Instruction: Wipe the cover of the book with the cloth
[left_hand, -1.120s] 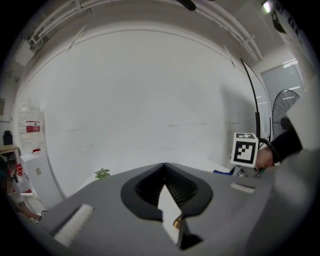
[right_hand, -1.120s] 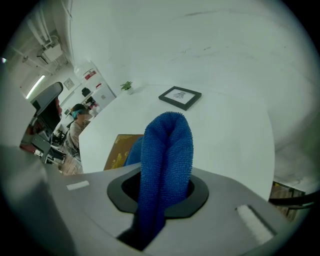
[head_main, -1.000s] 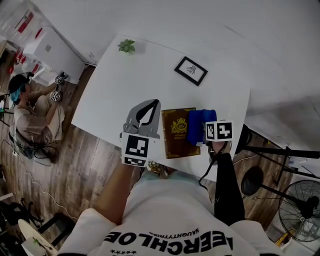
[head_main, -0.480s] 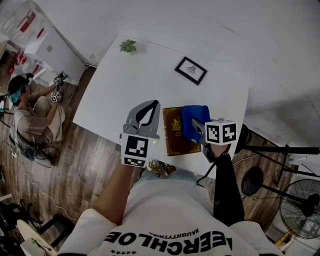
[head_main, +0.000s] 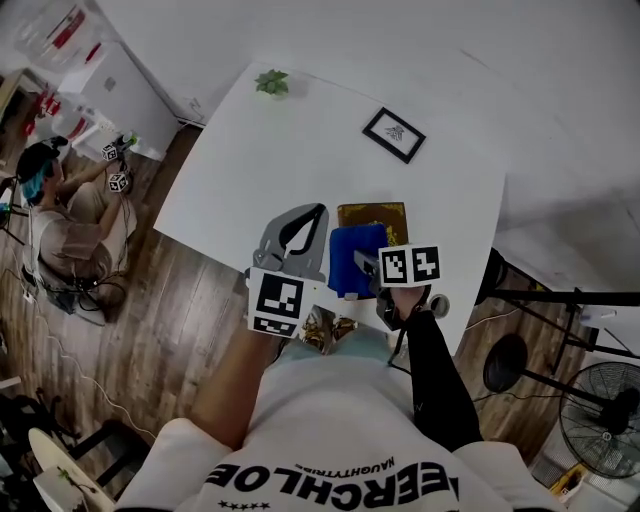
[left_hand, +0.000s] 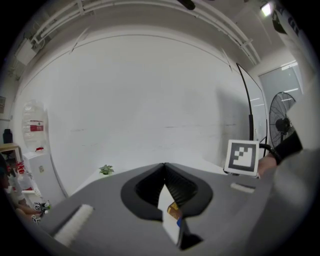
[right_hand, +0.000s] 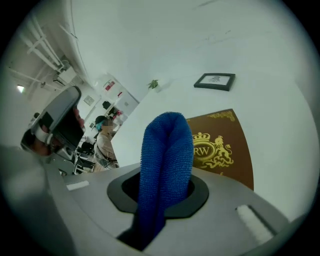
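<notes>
A lab-like workroom; left of the white table (head_main: 290, 160) a seated person (head_main: 60, 220) holds marker cubes (head_main: 118, 182); right of it, a fan (head_main: 600, 420).

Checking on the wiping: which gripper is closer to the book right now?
Right. The right gripper holds the cloth over the book; the left gripper sits beside its left edge.

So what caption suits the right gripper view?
Right gripper shut on a blue cloth, brown gold-crested book on the table beyond.
</notes>
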